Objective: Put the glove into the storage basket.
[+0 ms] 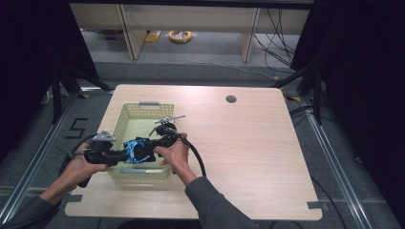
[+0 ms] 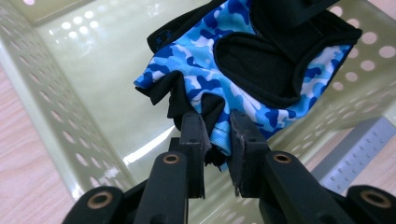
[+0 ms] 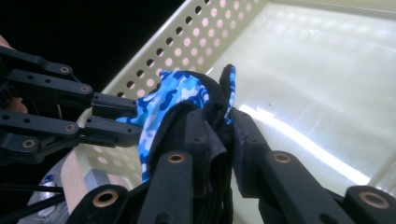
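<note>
Showing, from left to right in the high view, a person's left hand [image 1: 79, 167] holding the left gripper [image 1: 125, 153] at the near left corner of the table [image 1: 248, 157], then a blue camouflage glove [image 1: 138, 151] stretched between the two tools, then the right hand [image 1: 174, 155] with the right gripper [image 1: 152, 144] and its black cable [image 1: 196, 155] curving back towards the near edge. The glove hangs over the near part of a pale green perforated basket [image 1: 125, 117], which stands on the left half of the table; a grey handle [image 1: 149, 103] marks the basket's far wall. In the left gripper view the left gripper [image 2: 217, 135] has its jaws drawn close together and pinching the black-trimmed edge of the glove [image 2: 224, 60], with the basket's glossy floor [image 2: 93, 56] below it and the wood of the table at the left edge of the view. In the right gripper view the right gripper [image 3: 219, 126] likewise has its jaws pressed on a bunched black and blue fold of the glove [image 3: 182, 91], while the left gripper [image 3: 137, 119] reaches in from the left and clamps the opposite edge of the same glove. Behind both, the basket's perforated wall [image 3: 187, 37] and floor are visible. A round dark hole [image 1: 231, 99] sits in the far right part of the tabletop.
</note>
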{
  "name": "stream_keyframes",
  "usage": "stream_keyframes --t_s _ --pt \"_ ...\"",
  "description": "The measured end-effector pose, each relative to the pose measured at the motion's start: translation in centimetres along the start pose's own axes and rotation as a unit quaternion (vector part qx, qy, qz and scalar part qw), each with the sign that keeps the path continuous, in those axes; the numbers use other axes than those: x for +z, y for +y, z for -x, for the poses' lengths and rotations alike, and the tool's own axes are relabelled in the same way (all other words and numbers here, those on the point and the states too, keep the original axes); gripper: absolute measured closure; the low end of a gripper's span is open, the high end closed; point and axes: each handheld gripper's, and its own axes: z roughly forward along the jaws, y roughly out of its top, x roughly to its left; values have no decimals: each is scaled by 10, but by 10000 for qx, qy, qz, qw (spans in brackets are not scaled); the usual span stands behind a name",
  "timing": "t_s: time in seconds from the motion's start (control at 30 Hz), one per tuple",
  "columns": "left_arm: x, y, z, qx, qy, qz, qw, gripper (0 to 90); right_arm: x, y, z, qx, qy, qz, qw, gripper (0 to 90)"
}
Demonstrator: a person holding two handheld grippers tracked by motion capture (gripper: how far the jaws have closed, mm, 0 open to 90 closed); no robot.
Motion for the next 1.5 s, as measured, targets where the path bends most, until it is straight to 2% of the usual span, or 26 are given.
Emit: stream_keyframes --t_s 0.1,0.13,0.17,0.2,0.23,0.27,0.33,0.37,0.4,0.5,0.53,0.6,0.67,0.7,0.73,0.87,0.93,1.0,1.03,1.13,1.2,1.27,1.3,1.33,1.4,1.5 --pt "-5 2 -1 -11 35 40 10000 761 1 2 1 63 113 67 9999 787" --pt "-6 2 -1 -15 67 87 9999 758 2 2 1 148 210 67 9996 787" --pt "-6 2 -1 -74 94 114 9999 752 1 2 0 212 158 86 9996 787" --pt "-6 2 -2 -53 78 70 9999 743 1 3 1 238 255 84 9994 787" --pt "-3 3 -1 -82 135 86 9998 730 2 3 3 205 220 112 9995 787" --pt "-3 3 -1 -18 101 6 9999 721 3 2 3 335 214 43 9992 787" --pt "-2 4 -2 32 93 -80 9999 713 3 2 4 350 171 25 9992 787" --pt "0 5 -1 -25 74 -103 9999 699 4 3 5 329 93 25 9994 786" --pt "1 7 0 -165 113 -5 9998 633 5 4 6 370 48 -27 9993 786" --pt "2 11 2 -184 242 60 9995 584 6 4 8 344 -49 -75 9994 786" --pt "1 14 3 -216 375 110 9990 543 6 5 10 296 -100 -100 9995 785" --pt "-5 18 5 -132 428 203 9988 518 6 5 11 362 -289 -73 9989 785" --pt "-11 20 9 -60 352 292 9989 512 6 6 14 250 -360 -128 9990 784" --pt "-11 20 9 -60 352 292 9989 501 8 5 15 273 -416 -89 9987 783" --pt "-14 22 13 25 352 350 9988 501 8 5 15 273 -416 -89 9987 783" --pt "-19 22 30 -61 142 712 9973 458 9 6 17 286 -686 -332 9967 778" --pt "-22 22 43 71 110 857 9962 458 12 5 18 243 -750 -417 9960 776" --pt "-23 21 47 115 41 895 9959 458 12 5 17 279 -788 -483 9953 774" --pt "-22 20 52 56 1 968 9953 457 13 5 17 229 -846 -495 9949 771" --pt "-21 18 62 197 -71 994 9948 457 15 5 16 209 -901 -557 9941 767" --pt "-19 16 69 273 -95 967 9949 452 16 6 14 92 -952 -650 9933 759" --pt "-17 15 71 287 -161 960 9948 451 16 6 14 33 -934 -650 9935 756" --pt "-15 14 73 213 -169 1003 9946 449 16 6 12 62 -953 -694 9930 748" --pt "-14 13 75 240 -206 970 9948 449 15 6 12 -56 -1002 -715 9924 735" --pt "-12 13 77 318 -229 898 9952 447 14 8 10 -89 -1068 -757 9914 681" --pt "-12 13 78 362 -273 857 9953 448 13 10 7 -94 -1174 -752 9902 652"
